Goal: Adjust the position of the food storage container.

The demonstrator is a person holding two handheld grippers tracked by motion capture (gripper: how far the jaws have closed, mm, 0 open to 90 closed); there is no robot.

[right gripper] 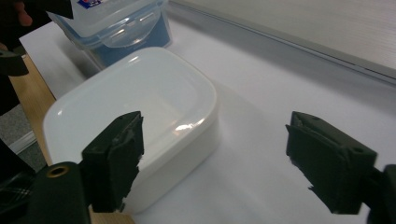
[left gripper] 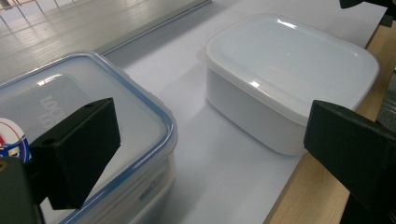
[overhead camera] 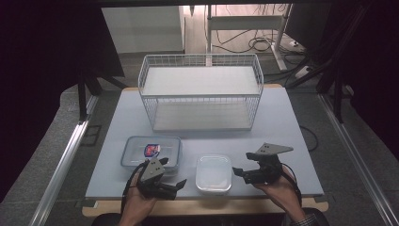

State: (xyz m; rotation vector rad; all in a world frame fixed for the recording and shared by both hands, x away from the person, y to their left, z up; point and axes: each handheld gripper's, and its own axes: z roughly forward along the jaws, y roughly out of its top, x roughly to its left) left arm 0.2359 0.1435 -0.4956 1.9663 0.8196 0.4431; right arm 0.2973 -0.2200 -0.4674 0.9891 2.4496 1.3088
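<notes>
Both hand-held grippers (overhead camera: 181, 184) (overhead camera: 238, 171) spread, seemingly flanking white box (overhead camera: 214, 173).

Desk top (overhead camera: 282, 117) is pale blue-grey with a light wood edge along the near side; wire basket (overhead camera: 200, 89) at the far edge is white. Clear container (overhead camera: 151, 151) near the left front has a blue-rimmed lid and a red/blue/white sticker (overhead camera: 151, 150); the box (overhead camera: 214, 173) beside it is plain milky white. Both grippers' jaws are matte black, grey plate (overhead camera: 269, 149) on the right one.
</notes>
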